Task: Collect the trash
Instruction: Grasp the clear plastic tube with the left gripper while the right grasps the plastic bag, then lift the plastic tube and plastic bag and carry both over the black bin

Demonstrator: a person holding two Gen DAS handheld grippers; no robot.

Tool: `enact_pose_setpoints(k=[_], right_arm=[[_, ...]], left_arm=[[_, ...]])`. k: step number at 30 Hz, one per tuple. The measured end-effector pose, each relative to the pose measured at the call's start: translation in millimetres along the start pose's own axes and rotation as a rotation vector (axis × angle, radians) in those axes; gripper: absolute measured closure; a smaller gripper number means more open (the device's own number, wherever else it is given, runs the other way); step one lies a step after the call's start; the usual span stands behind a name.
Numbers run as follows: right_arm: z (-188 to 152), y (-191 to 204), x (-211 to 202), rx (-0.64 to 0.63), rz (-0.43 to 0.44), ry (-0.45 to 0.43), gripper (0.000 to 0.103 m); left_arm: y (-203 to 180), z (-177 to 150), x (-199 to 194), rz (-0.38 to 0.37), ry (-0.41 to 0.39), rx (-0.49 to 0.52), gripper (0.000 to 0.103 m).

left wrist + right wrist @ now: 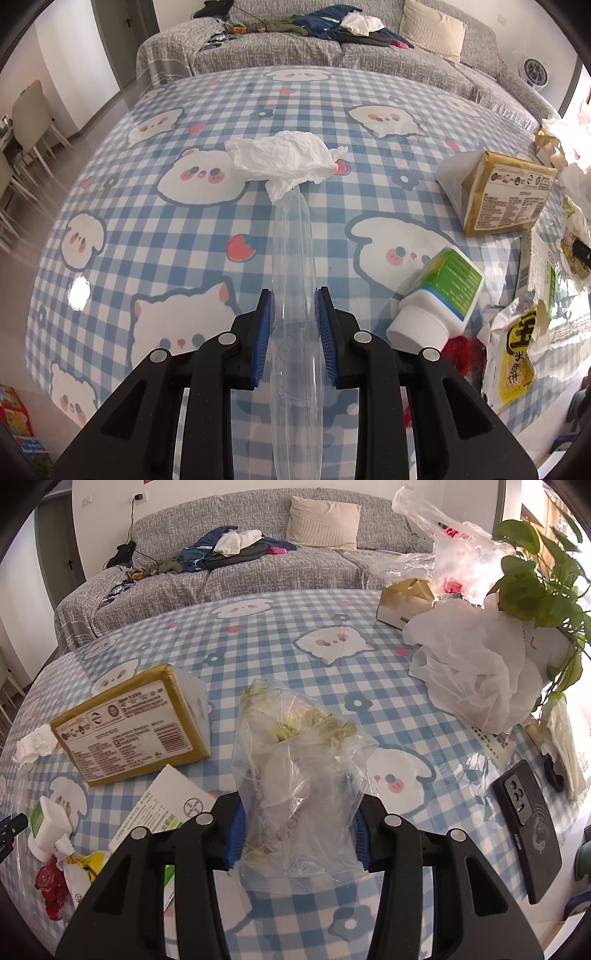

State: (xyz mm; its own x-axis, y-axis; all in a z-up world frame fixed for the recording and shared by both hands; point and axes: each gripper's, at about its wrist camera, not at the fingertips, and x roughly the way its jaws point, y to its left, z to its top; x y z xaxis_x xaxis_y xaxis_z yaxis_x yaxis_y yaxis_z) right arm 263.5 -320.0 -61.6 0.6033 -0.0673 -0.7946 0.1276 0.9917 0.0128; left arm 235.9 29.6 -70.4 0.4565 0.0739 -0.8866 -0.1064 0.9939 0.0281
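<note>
Looking along your left gripper [292, 325], you have a clear plastic piece [293, 266] pinched between nearly closed pads, its far tip touching the crumpled tissue [284, 160]. Along your right gripper [297, 827], half-open jaws clamp a clear bag of scraps [295, 775], right of the gold box [133, 723].

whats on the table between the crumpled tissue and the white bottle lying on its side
Only bare checked tablecloth lies between the crumpled tissue and the white bottle, seen in the left wrist view.
</note>
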Motion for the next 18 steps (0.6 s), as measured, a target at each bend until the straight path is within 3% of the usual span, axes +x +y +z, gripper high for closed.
enact_pose_setpoints(k=[18], right_arm=[[-22,8,-50,-0.014,0.017,-0.026,0.059]], left_arm=[[12,-27,-38,-0.023,-0.016,-0.023,0.079]])
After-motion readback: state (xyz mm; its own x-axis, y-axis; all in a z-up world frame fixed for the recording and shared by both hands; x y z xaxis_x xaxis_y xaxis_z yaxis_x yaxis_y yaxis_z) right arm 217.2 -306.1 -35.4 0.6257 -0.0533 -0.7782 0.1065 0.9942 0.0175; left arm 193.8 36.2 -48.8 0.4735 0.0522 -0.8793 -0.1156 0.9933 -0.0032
